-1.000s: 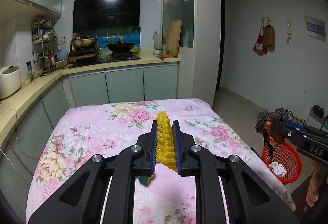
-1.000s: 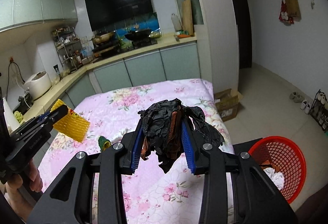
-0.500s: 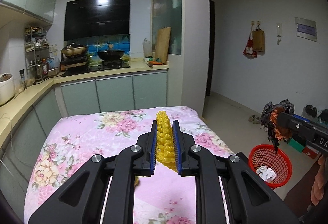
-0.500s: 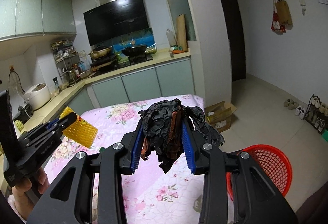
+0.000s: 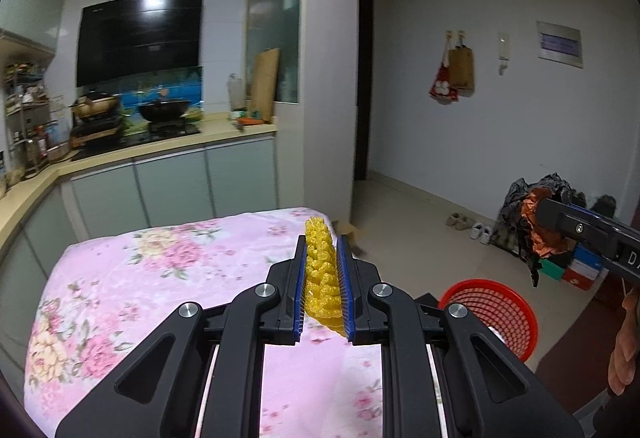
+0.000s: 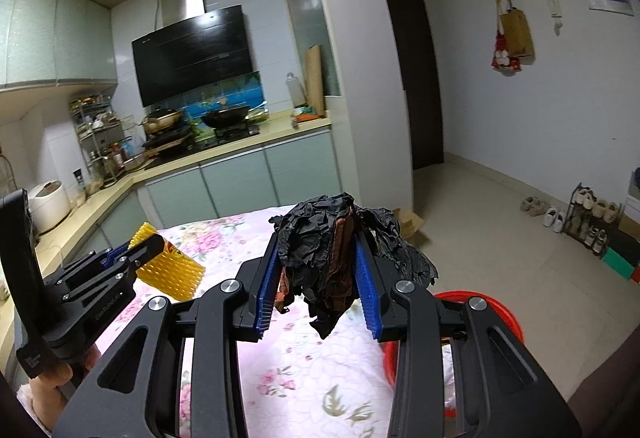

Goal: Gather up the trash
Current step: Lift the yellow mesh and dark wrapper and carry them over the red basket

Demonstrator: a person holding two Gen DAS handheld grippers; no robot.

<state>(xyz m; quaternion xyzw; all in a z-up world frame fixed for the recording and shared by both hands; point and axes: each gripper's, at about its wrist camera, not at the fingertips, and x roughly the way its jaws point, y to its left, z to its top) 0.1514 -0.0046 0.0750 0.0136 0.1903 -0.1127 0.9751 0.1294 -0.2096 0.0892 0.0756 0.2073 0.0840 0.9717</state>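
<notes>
My left gripper (image 5: 322,258) is shut on a yellow foam fruit net (image 5: 321,274) and holds it above the table with the pink flowered cloth (image 5: 168,278). The net also shows in the right wrist view (image 6: 170,270). My right gripper (image 6: 318,258) is shut on a crumpled black and brown wrapper wad (image 6: 328,258), held in the air; it also shows in the left wrist view (image 5: 536,222), above and beyond the red mesh basket (image 5: 494,314). The basket stands on the floor at the table's right and is partly hidden behind my right gripper in the right wrist view (image 6: 500,314).
A kitchen counter (image 5: 160,147) with pans runs behind and left of the table. A white pillar (image 5: 328,77) stands behind it. A cardboard box (image 6: 408,222) lies on the floor near the pillar. Shoes and a shoe rack (image 6: 588,217) line the right wall.
Both grippers have risen and swung to the right with their loads. The red basket now sits closer below the right gripper. A small green scrap seen on the cloth earlier is out of view.
</notes>
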